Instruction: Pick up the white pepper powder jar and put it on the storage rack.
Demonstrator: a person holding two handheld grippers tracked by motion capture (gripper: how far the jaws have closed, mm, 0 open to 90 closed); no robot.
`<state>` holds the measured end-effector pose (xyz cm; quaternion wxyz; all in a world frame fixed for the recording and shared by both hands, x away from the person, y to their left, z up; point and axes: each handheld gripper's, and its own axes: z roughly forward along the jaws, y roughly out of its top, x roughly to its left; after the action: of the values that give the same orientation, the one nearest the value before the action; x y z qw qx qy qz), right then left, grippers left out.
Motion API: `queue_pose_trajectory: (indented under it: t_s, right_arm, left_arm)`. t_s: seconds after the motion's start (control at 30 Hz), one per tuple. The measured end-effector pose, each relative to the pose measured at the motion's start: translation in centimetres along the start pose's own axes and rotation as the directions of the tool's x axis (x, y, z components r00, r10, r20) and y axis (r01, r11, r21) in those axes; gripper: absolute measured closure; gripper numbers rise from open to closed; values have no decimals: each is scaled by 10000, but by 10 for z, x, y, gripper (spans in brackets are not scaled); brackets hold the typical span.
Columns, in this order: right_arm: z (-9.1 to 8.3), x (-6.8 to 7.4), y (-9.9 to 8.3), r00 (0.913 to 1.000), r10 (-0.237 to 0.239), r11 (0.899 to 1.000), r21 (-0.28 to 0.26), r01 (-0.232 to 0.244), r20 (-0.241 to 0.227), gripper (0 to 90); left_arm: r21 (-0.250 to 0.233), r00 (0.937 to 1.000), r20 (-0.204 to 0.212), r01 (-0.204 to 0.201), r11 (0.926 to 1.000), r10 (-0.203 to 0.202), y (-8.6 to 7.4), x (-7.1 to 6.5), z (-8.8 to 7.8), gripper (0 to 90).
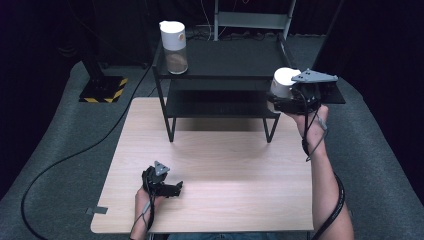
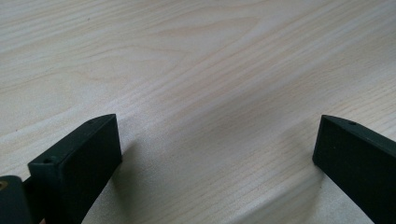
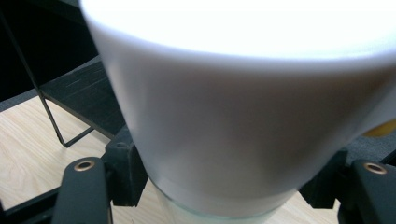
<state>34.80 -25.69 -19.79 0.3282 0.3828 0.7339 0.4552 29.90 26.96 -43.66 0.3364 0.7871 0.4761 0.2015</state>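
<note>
Left gripper (image 1: 172, 187) rests low on the wooden table (image 1: 225, 165) near its front edge, jaws spread wide with bare wood between them. Right gripper (image 1: 280, 97) is held above the table's far right corner, jaws clamped on a white-lidded jar (image 1: 284, 81), beside the black two-tier shelf (image 1: 225, 57). Farther back, a second white-lidded jar (image 1: 174, 46) stands upright at the top tier's left end.
</note>
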Motion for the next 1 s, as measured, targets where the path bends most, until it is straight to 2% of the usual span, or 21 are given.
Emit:
queue_pose_trajectory:
  t_s: [1.0]
  right_arm:
    - [-9,-5,32,9999,-10,9996,-278,14,169,302]
  left_arm:
    - [-6,10000,5,-2,10000,2,0,0,0,7]
